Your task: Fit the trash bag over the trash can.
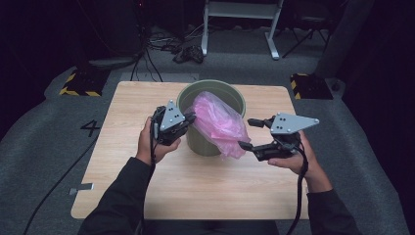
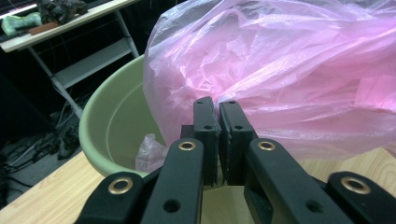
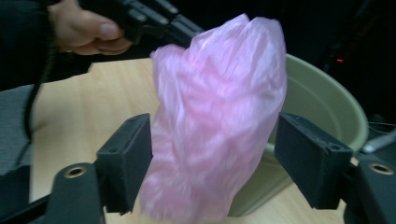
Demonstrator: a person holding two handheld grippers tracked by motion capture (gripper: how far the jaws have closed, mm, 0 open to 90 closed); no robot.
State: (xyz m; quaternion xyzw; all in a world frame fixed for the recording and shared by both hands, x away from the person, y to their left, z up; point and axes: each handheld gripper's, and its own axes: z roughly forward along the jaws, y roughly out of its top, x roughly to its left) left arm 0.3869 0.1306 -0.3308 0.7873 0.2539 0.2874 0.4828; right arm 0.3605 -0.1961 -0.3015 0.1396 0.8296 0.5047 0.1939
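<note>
Left gripper (image 2: 217, 109) pinches the pink plastic bag (image 1: 220, 125) at the green bin (image 1: 193, 95)'s near rim; right gripper (image 1: 248, 133) gapes around its overhanging end. Light, limp, slippery film probably: best taken by a bunched edge.

Black tongs (image 1: 254, 133) with brass-ringed screws, grey triangular plates, black cables, dark sleeves (image 1: 122, 196)

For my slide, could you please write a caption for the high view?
Left gripper pinches a pink plastic bag over a green bucket; right gripper open beside it.
</note>
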